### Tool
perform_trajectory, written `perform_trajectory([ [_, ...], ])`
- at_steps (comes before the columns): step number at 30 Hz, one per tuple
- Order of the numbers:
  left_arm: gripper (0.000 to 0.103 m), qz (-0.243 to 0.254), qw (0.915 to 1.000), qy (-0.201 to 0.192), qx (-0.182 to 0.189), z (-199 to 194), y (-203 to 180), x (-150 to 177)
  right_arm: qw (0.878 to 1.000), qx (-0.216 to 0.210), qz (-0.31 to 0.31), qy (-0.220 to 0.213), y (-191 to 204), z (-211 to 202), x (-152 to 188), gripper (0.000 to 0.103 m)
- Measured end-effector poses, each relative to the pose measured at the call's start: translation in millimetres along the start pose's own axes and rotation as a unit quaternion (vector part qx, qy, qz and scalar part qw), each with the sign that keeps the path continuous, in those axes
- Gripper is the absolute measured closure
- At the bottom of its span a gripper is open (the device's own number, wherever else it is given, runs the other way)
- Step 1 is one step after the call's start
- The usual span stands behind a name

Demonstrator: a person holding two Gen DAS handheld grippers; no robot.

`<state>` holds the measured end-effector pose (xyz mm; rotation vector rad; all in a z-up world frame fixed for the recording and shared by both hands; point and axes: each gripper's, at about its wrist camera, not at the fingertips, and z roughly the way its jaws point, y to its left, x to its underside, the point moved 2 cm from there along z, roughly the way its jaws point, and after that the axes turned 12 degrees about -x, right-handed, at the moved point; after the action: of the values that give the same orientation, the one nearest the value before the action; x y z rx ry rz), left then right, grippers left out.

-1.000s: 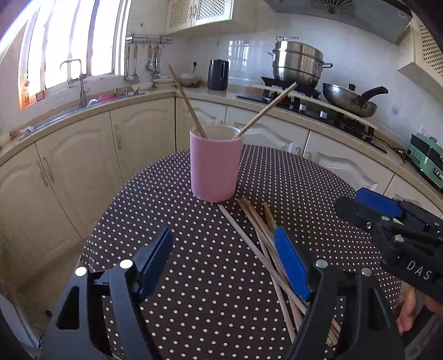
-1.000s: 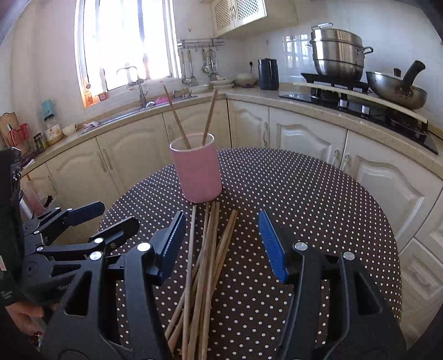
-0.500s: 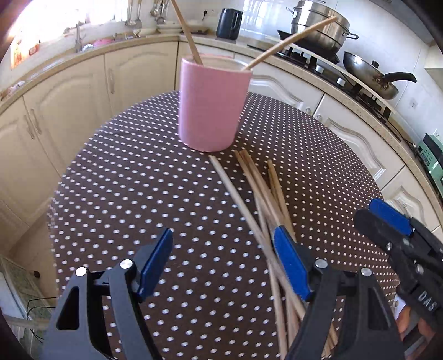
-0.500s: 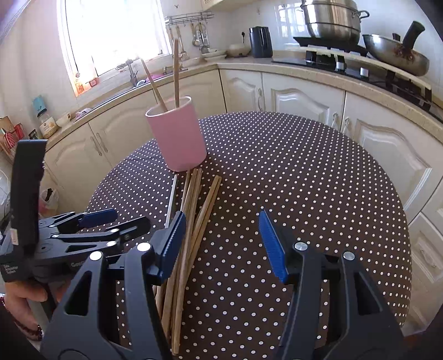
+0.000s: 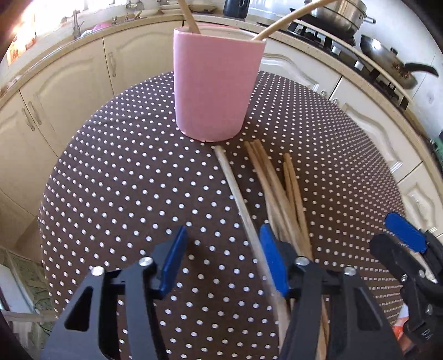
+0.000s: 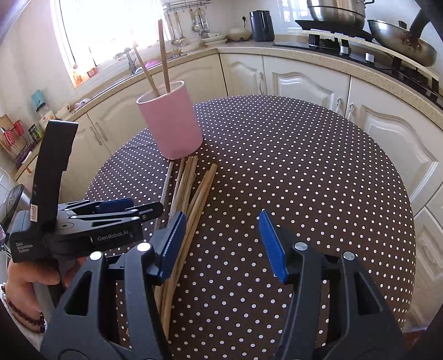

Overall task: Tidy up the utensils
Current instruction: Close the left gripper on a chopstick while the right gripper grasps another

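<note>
A pink cup point(image 5: 216, 85) stands on the round brown polka-dot table point(image 5: 124, 193) with two wooden chopsticks point(image 6: 163, 69) leaning in it. Several loose chopsticks point(image 5: 279, 193) lie on the cloth just in front of the cup, also in the right wrist view point(image 6: 191, 193). My left gripper point(image 5: 221, 263) is open, low over the table, with one pale chopstick point(image 5: 238, 199) running between its fingers. My right gripper point(image 6: 221, 243) is open and empty, to the right of the pile; the left gripper point(image 6: 133, 209) shows beside it over the pile's left edge.
Cream kitchen cabinets point(image 6: 290, 80) and a countertop curve behind the table. A stove with a steel pot point(image 6: 335, 11) and a wok point(image 6: 401, 41) is at the back right, a sink and window at the back left. The table edge drops off on all sides.
My left gripper has moved forward and down toward the cup and the loose chopsticks. My right gripper has tilted down over the table. Both stay open.
</note>
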<state>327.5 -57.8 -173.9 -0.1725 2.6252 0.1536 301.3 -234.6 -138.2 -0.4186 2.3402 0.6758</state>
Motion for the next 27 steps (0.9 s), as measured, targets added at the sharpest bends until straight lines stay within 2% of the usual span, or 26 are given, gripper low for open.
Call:
perform_trajectory([
  [4,0.052,0.022,0.9995,0.001,-0.022,4,-11,-5,1.000,0.000,0.006,0.024,-2,12,-3,0.048],
  [7,0.069,0.037,0.9984,-0.010,-0.041,4,-13,-5,0.999,-0.003,0.006,0.054,0,23,-3,0.048],
  [9,0.083,0.039,0.9983,-0.013,-0.041,3,-9,-3,0.998,-0.003,0.004,0.068,1,29,-3,0.049],
  [11,0.091,0.042,0.9982,-0.013,-0.041,3,-4,-2,0.997,0.001,0.003,0.077,3,32,-3,0.050],
  [12,0.092,0.041,0.9984,-0.013,-0.036,3,-1,-1,0.997,0.002,0.003,0.082,4,34,-4,0.053],
  [14,0.093,0.044,0.9985,-0.012,-0.029,1,6,3,0.996,0.000,0.008,0.093,4,41,-5,0.066],
  [15,0.093,0.047,0.9984,-0.012,-0.028,0,8,4,0.995,0.002,0.011,0.100,4,44,-5,0.068],
  [27,0.094,0.055,0.9983,-0.019,-0.007,-3,22,15,0.990,0.026,0.007,0.140,17,76,-5,0.068],
])
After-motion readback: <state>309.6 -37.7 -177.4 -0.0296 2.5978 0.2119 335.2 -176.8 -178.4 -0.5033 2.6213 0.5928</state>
